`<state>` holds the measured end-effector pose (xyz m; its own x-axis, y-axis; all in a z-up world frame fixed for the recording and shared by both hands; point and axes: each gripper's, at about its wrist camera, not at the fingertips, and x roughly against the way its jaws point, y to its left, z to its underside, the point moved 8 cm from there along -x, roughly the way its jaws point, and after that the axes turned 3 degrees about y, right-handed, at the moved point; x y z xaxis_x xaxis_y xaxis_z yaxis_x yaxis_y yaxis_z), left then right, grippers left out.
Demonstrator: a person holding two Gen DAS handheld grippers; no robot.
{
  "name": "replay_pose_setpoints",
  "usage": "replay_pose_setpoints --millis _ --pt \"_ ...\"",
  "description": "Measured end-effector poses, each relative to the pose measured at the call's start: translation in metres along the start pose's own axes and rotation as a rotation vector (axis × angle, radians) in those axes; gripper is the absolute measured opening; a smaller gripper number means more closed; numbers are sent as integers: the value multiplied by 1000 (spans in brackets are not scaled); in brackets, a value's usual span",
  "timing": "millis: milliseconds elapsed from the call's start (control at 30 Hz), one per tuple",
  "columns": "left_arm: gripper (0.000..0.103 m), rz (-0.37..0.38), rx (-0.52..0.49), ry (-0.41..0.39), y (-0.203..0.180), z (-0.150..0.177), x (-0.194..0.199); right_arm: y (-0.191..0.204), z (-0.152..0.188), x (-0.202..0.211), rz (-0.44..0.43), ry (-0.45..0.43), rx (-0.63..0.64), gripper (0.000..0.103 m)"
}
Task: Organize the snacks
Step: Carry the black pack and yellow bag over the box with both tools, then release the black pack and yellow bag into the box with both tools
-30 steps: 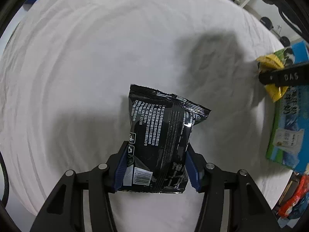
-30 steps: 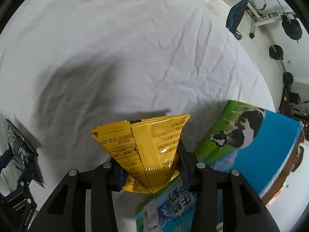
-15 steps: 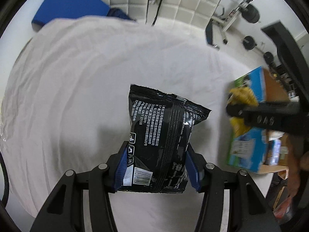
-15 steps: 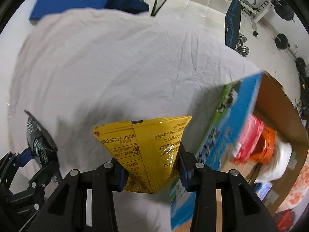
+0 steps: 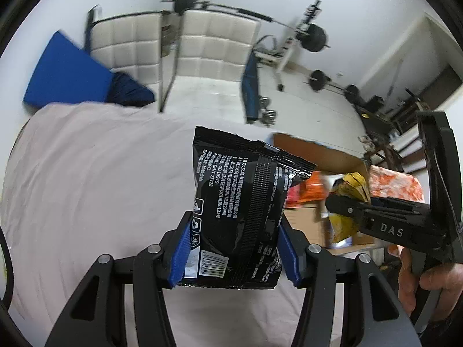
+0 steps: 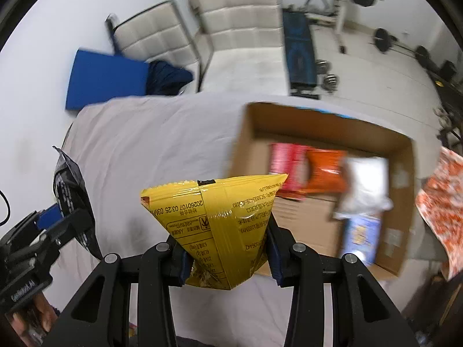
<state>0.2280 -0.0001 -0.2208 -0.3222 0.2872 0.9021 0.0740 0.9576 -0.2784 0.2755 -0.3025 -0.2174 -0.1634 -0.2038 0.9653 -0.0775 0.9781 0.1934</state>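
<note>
Both bags have been lifted off the bed [image 5: 86, 173] twd the box [image 6: 318, 127]: black bag [image 5: 240, 202] gripped by left tongs [image 5: 234, 251], yellow bag [image 6: 220, 219] by right tongs [image 6: 228, 257], drop-in judged next.

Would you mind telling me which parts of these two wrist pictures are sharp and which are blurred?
Left wrist view: the black snack bag in the left gripper is sharp, print legible; the cardboard box behind is smeared. Right wrist view: the yellow snack bag in the right gripper is crisp; the box's packets streak with motion blur. Both show fisheye bending at the edges.
</note>
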Motion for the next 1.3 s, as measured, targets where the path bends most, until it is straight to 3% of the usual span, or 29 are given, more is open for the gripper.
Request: replay_pose_setpoints --millis 233,400,600,800,1300 --pt "51 46 -105 -12 -83 -9 0 -89 29 55 66 -63 -105 44" --pt "51 54 -147 -8 -129 -10 -15 -130 51 60 95 -69 -140 44" --pt "51 29 -163 23 -162 -9 -43 -152 66 24 85 -24 -150 44" --pt "51 -1 -153 103 -171 -5 -87 -157 55 -30 61 10 -169 44" --pt "52 -67 -75 379 -152 8 -212 -175 41 -135 65 167 -182 44"
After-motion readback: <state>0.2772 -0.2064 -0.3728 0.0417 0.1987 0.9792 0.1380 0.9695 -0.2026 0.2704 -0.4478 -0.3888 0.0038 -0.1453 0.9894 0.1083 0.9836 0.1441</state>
